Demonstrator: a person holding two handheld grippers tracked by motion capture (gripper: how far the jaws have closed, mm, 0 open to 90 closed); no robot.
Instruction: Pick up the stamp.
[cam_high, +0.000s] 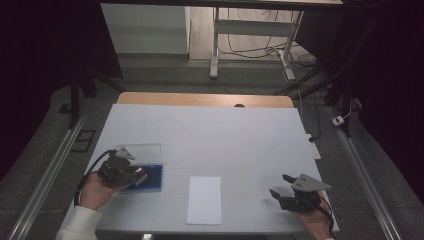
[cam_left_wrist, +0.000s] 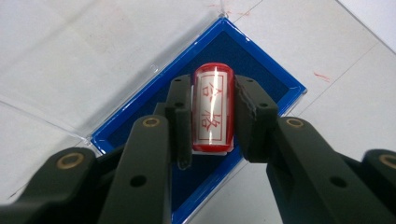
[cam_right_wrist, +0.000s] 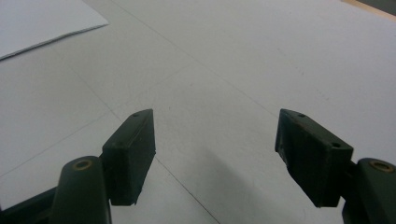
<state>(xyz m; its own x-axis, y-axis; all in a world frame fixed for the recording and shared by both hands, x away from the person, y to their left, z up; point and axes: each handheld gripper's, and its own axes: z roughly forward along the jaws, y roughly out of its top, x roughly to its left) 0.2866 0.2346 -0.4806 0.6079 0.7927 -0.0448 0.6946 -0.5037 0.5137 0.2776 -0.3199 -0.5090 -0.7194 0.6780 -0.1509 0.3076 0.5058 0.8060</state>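
Left gripper view shows the left gripper (cam_left_wrist: 212, 116) clamped on a red stamp (cam_left_wrist: 212, 109): the stamp stands lengthwise between the two black pads (cam_left_wrist: 180, 114), pressed on both sides, its label of red characters turned up toward the camera. Directly under it lies a blue ink pad (cam_left_wrist: 273, 77) in a clear case, the stamp over the dark felt; whether its end touches the felt cannot be told. There is one stamp, one ink pad and one sheet of white paper (cam_high: 204, 199). From the high view, the left hand (cam_high: 95, 192), in a white sleeve, comes in from the bottom edge and holds its gripper over the near left of the ink pad, whose clear lid (cam_high: 145, 150) lies folded back on the far side. The right gripper (cam_high: 282, 191) rests low at the near right of the white table (cam_high: 225, 135), well apart from the paper, its jaws spread wide with nothing between them, pointing toward the paper.
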